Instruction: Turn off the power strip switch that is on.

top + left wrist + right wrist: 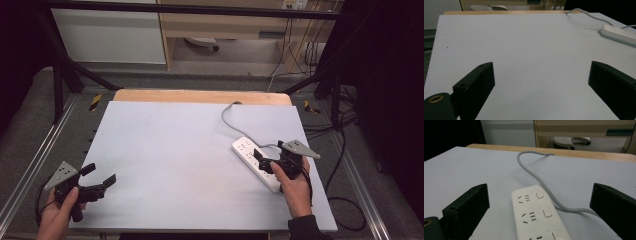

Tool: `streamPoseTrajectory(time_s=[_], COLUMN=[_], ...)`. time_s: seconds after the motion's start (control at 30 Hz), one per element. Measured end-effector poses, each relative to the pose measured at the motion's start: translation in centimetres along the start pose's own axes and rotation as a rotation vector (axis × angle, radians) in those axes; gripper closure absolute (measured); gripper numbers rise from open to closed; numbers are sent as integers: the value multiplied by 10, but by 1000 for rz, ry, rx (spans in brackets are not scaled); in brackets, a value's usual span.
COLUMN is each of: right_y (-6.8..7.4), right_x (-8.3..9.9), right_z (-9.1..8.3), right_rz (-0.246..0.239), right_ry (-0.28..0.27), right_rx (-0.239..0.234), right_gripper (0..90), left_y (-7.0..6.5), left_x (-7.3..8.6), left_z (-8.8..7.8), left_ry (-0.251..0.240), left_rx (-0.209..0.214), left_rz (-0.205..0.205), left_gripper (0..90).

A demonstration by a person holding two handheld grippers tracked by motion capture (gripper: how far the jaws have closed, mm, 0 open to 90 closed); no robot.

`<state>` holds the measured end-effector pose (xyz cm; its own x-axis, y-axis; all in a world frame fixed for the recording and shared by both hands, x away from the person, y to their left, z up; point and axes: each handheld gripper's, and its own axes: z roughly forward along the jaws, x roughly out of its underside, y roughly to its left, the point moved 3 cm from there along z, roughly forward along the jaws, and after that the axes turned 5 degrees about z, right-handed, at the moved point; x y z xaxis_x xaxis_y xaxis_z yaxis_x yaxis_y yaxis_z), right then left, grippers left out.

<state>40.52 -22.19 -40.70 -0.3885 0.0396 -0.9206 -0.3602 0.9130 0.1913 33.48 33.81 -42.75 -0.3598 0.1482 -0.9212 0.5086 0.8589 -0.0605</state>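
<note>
White power strip (537, 216) between open fingers (466, 206)

A white power strip (256, 163) is seen lying at the right of the pale table (165, 150), its grey cord (229, 116) led off the far edge. The right gripper (262, 159) is held over it, jaws apart. The left gripper (100, 176) is held w/ jaws apart at the near-left corner.

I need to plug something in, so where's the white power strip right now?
In the high view the white power strip lies on the right side of the table, directly under the open right gripper; its grey cord runs off over the table's far edge.
</note>
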Motion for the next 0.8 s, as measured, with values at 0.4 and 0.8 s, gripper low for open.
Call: streamPoseTrajectory(time_s=[0.4, 0.8], right_y=[-3, -17], right_x=[-8, 2], right_z=[-20, -44], right_rz=[-27, -42], right_ry=[-38, -42], right_rx=[3, 34], right_gripper=[56, 54], left_y=[0, 0], left_x=[0, 0], left_z=[-1, -1], left_ry=[-6, -8], left_rx=[0, 0], left_rz=[-1, 1], left_gripper=[68, 67])
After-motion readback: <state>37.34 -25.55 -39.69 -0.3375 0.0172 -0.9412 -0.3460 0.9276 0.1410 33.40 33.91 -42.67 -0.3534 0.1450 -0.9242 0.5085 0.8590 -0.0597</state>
